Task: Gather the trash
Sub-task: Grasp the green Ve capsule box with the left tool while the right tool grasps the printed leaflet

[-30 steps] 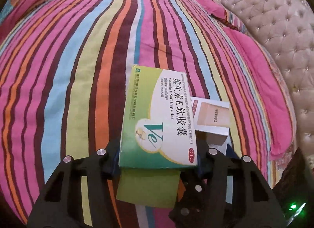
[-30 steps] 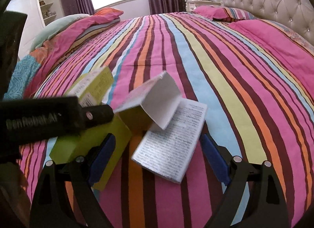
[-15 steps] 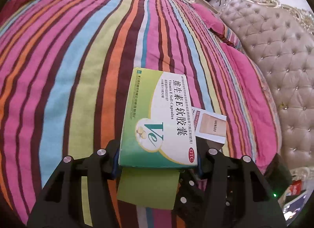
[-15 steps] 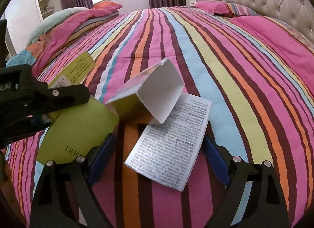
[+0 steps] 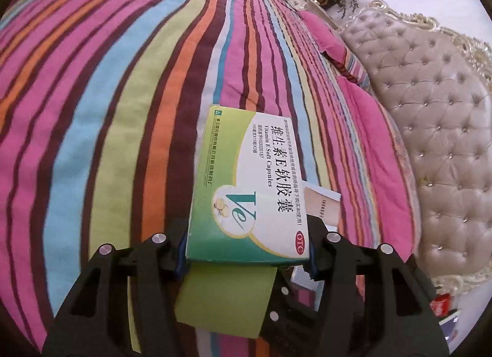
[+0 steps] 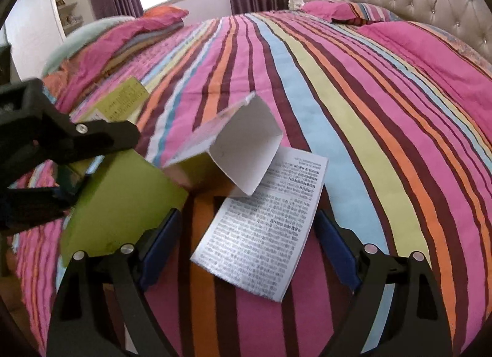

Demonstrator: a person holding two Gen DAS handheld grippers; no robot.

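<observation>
Cardboard, green and white: the vitamin E box (image 5: pixel 249 191) is sitting clamped across its near end by the left gripper (image 5: pixel 247 252), pads pressing on both long sides, its far end pointing out over the striped bedspread (image 5: pixel 107 111). Gripping the narrow width near one end is probably leaving most of the box free to be steered into a bin; no bin is showing in either view. A lime-green flap (image 5: pixel 226 298) is hanging from the box's near end, towards the camera, so that end is standing open. Whether anything is inside, I cannot tell.

Right gripper (image 6: pixel 246 246) is hovering with its jaws spread wide, holding nothing. Between the blue pads, below them on the bedspread (image 6: pixel 353 111), a printed leaflet (image 6: pixel 264 228) is lying flat. Partly over the leaflet's far corner a small opened carton (image 6: pixel 236 144) is lying tipped, its white inside turned towards the camera; nothing is visible in it. Left of the leaflet, the left gripper (image 6: pixel 77 169) is holding the green box (image 6: pixel 120 203) with its flap overlapping the right gripper's left finger.

Judgement: the leaflet is the next pickup. Flat paper on soft quilt is likely awkward to pinch, and the jaws may gather fabric too.

From the left wrist, the pale carton (image 5: pixel 321 206) is peeking out just right of the held box.
</observation>
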